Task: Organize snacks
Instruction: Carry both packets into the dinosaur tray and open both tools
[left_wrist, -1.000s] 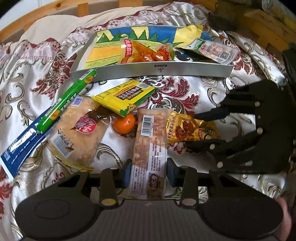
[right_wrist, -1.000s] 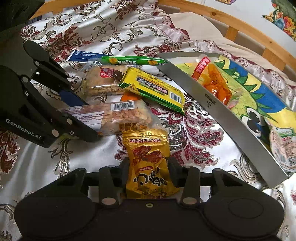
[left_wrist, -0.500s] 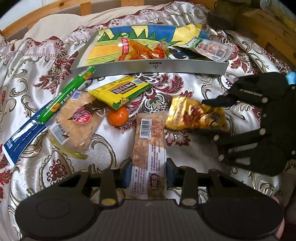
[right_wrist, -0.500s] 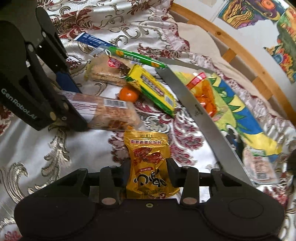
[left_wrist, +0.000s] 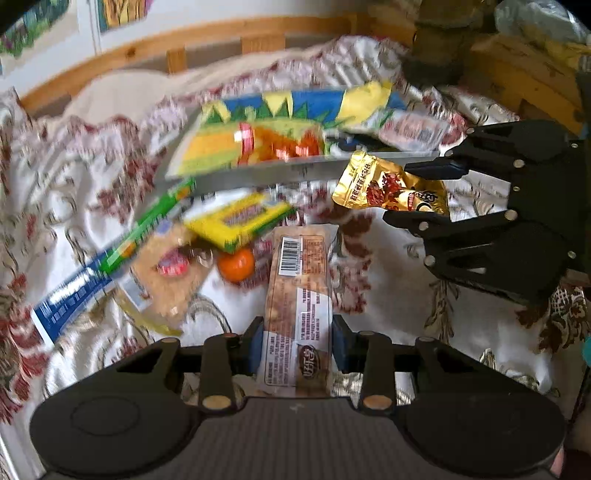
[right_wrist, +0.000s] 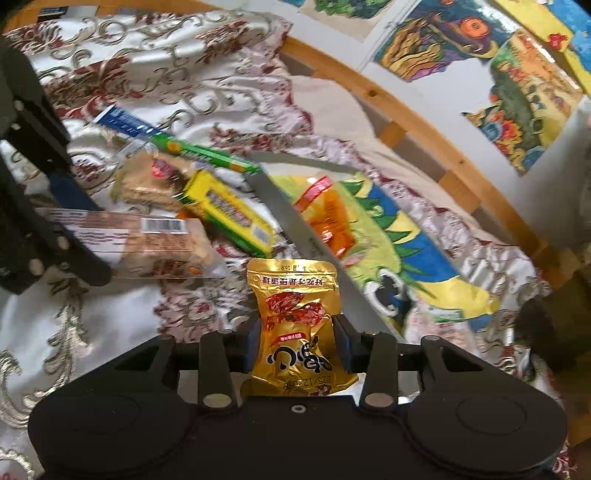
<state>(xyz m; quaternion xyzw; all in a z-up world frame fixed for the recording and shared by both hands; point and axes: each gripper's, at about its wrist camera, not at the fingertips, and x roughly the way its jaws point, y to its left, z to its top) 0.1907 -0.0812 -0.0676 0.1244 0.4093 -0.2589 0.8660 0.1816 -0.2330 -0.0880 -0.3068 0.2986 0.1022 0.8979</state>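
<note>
My left gripper is shut on a long clear-wrapped biscuit bar, which sticks out forward above the bedspread. The right gripper is shut on a gold snack pouch. In the left wrist view the right gripper holds the gold pouch in the air, just in front of the silver rim of an open box. An orange snack pack and a white packet lie in the box. The right wrist view shows the left gripper and its bar at the left.
Loose on the patterned bedspread lie a green stick pack, a yellow packet, a small orange fruit, a clear cake pack and a blue packet. A wooden bed rail runs behind the box.
Both grippers have risen with their packets off the bedspread. The gold pouch has moved up towards the box's front rim. Both views have tilted up, showing the wall.
</note>
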